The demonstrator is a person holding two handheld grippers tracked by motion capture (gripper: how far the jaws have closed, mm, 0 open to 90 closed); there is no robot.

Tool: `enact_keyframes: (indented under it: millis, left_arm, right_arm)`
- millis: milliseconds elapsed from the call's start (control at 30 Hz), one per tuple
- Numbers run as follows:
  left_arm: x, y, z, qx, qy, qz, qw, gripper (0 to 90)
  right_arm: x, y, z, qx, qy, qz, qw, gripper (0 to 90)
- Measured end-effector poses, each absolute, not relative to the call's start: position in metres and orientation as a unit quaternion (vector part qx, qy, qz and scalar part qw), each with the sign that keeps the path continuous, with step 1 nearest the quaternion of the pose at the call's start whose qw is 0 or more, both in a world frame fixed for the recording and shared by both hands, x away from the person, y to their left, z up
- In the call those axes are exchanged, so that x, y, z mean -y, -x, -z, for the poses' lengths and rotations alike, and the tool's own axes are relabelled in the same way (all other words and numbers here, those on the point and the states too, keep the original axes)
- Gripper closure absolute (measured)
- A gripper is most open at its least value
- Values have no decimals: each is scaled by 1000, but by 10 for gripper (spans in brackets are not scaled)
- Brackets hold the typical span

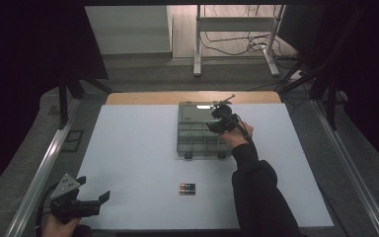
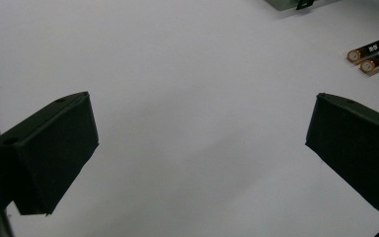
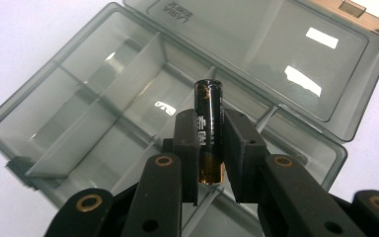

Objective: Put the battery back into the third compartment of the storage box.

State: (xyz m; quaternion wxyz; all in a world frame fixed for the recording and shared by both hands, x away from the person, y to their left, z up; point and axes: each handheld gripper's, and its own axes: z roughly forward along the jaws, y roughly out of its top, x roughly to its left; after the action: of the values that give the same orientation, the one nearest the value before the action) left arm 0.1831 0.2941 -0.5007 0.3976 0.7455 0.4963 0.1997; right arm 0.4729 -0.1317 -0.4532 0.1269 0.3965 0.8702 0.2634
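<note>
right gripper point(image 3: 211, 148): clamped on a black battery point(image 3: 209, 128) with a copper end, upright at frame centre | over the open grey divided box point(image 3: 103, 98) | left gripper point(image 2: 197, 148): jaws wide, holding nothing, lower left in the high view

Dim room; grey floor point(image 1: 143, 74); white table frame point(image 1: 237, 29); tangled cables point(image 1: 237, 47)

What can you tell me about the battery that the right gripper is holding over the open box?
The battery is a slim black cylinder with a copper-coloured band at its lower end and pale print down its side. It stands upright, pinched between the right gripper's fingers, above the divided compartments of the open smoky clear plastic box. Only the fingers touch it.
</note>
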Motion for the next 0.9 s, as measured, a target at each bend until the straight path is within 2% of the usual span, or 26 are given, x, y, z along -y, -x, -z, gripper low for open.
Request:
enact_keyframes:
  millis: [400, 600, 833, 900]
  left_arm:
    - [-293, -183, 501, -499, -745, -202, 393, 0]
    - [-293, -184, 501, -501, -745, -202, 392, 0]
    - [-293, -184, 501, -501, -745, -203, 390, 0]
    - [-293, -184, 501, -502, -745, -203, 390, 0]
  right_arm:
    - [128, -487, 468, -867, -413, -243, 139, 752]
    - [130, -484, 464, -860, -417, -256, 142, 540]
    - [136, -471, 452, -863, -393, -287, 133, 182]
    - [136, -465, 449, -869, -381, -286, 133, 108]
